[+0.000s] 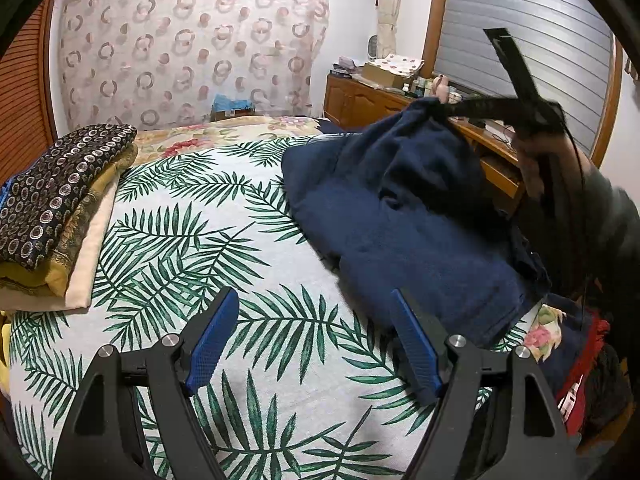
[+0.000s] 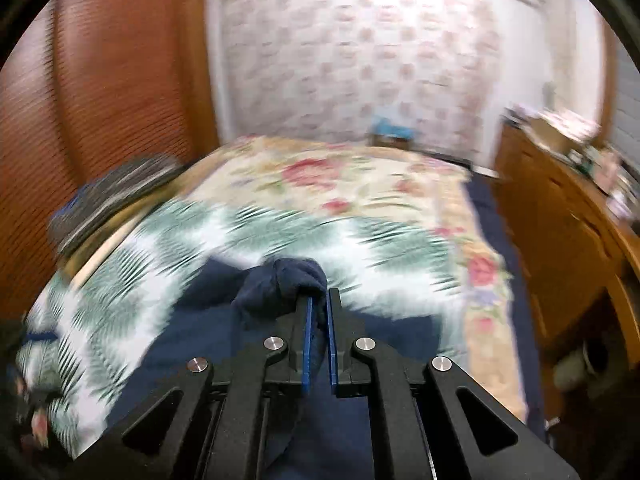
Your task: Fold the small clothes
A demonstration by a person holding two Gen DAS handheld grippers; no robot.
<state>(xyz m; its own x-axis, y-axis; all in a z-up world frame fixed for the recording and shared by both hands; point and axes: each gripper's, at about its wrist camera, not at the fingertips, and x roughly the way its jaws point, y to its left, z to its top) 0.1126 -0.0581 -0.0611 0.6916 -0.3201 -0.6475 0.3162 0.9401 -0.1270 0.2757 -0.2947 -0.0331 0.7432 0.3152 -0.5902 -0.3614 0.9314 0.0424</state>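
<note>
A: We start at the right gripper (image 2: 319,304). Its blue pads (image 2: 307,340) stand nearly together, pinching a bunched fold of the navy garment (image 2: 296,276).

B: We see the same from the left wrist: the right gripper (image 1: 450,110) has that corner raised well above the bed, and the cloth hangs from it like a tent down to the sheet.

A: And the left gripper (image 1: 316,312)?

B: Wide apart, nothing between its pads (image 1: 212,340). It hangs over the bare palm-leaf sheet (image 1: 224,248), just beside the garment's near edge (not touching it, as far as we can tell).

A: So where is the garment (image 1: 420,232) lying?

B: On the right part of the sheet, mostly flat, with only the pinched corner up.

A: Further out we have a stack of folded cloths (image 1: 60,208) at the left edge of the bed, a floral cover (image 2: 340,176) behind the sheet, and a wooden dresser (image 1: 360,100) along the right wall.

B: The right wrist view is smeared (everything past the gripper is blurred), so we read no detail there.
</note>
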